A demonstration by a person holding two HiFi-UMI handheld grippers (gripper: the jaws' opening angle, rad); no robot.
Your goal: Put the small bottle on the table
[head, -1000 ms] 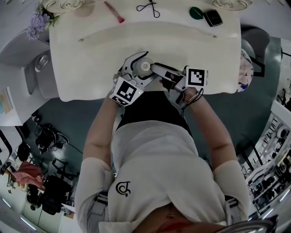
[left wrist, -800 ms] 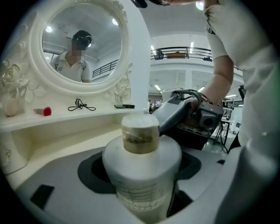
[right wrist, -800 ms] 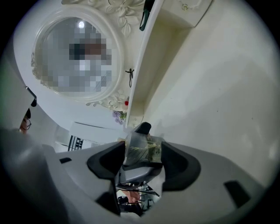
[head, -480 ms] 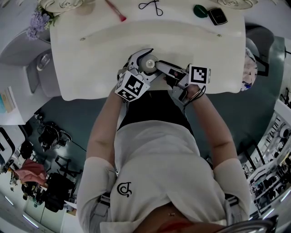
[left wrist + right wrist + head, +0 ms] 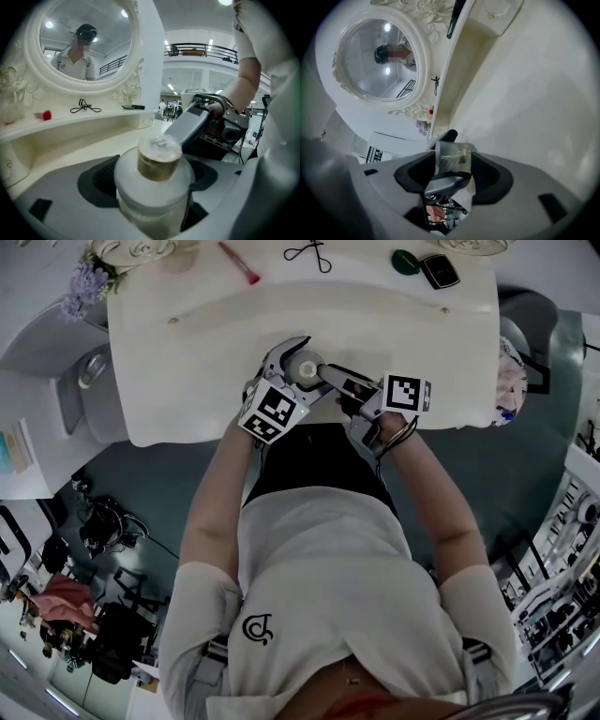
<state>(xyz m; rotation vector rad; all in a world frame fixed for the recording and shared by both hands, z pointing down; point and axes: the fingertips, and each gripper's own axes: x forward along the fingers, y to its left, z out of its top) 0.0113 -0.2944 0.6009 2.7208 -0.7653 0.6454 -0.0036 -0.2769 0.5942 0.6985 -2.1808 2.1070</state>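
**Head view.** A person stands at the white dressing table (image 5: pixel 187 352). The small bottle (image 5: pixel 306 365), with a frosted white body, gold collar and clear cap, is over the front middle of the tabletop, between both tools. The left gripper (image 5: pixel 298 371) cups its body from the near side. The right gripper (image 5: pixel 328 378) reaches in from the right at cap height. Cannot tell whether the base is touching the top.

**Left gripper view.** The jaws are opening, very wide. The bottle body sits between them with a dark gap at the right-hand pad, so I judge there is no squeeze. A grey finger of the other tool lies against the cap.

**Right gripper view.** The jaws are closing at middling width. The pads are on either side of the clear cap, so the hold is there.

**Handling (judgement).**
- The bottle looks light and rigid, with a smooth shell that is likely slippery.
- The cap is a narrow purchase and may twist or pull off.
- The broad body is the safer place to hold.
- Lower it upright, and let go only once the base is seated.
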